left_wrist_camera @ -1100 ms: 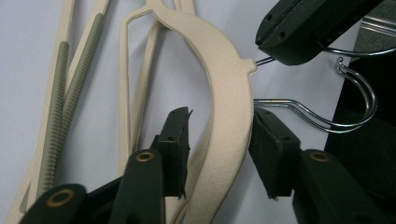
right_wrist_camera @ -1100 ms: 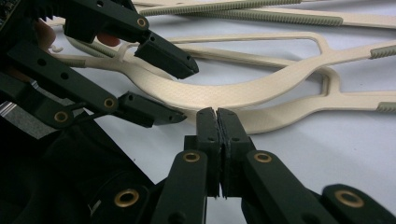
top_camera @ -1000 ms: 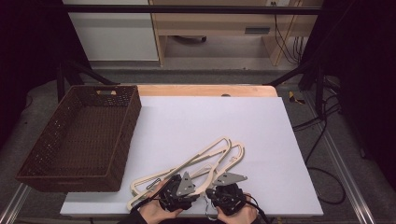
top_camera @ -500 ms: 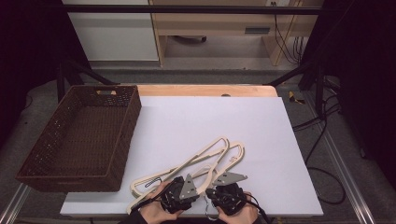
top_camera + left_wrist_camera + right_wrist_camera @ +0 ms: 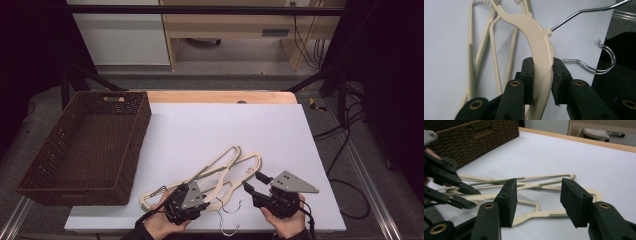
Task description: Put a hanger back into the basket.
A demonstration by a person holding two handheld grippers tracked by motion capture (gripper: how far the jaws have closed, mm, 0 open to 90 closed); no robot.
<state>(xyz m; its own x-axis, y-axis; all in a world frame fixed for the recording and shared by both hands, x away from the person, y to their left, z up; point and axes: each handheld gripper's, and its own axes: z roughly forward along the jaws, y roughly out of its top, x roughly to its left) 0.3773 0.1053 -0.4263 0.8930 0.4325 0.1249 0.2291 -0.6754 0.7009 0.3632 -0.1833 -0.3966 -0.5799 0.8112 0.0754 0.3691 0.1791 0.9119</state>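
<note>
Hangers (image 5: 227,167), two cream plastic ones with wire hooks, lie crossed on the near part of the white tabletop (image 5: 225,125), just right of the brown wicker basket (image 5: 82,147) that sits at the tabletop's left edge. From my seat, the left hand-held gripper (image 5: 200,200) is clamped on the curved neck of one hanger (image 5: 537,50): in the left gripper view both black pads (image 5: 529,75) press against the textured cream plastic from either side, having just been closing onto it. That hanger's wire hook (image 5: 586,12) runs off to the upper right, and a second hook (image 5: 606,60) curls just beside it near the tabletop's edge.

The right hand-held gripper (image 5: 252,182) sits just to the right of the pile, near the tabletop's front edge. Its jaws have just been opening and now stand parted with nothing between them; in the right gripper view I see the hangers lying flat beyond the pads (image 5: 509,197), apart from them. The left hand-held gripper shows blurred at the left edge of that view (image 5: 461,192), with the basket (image 5: 474,137) behind it.
</note>
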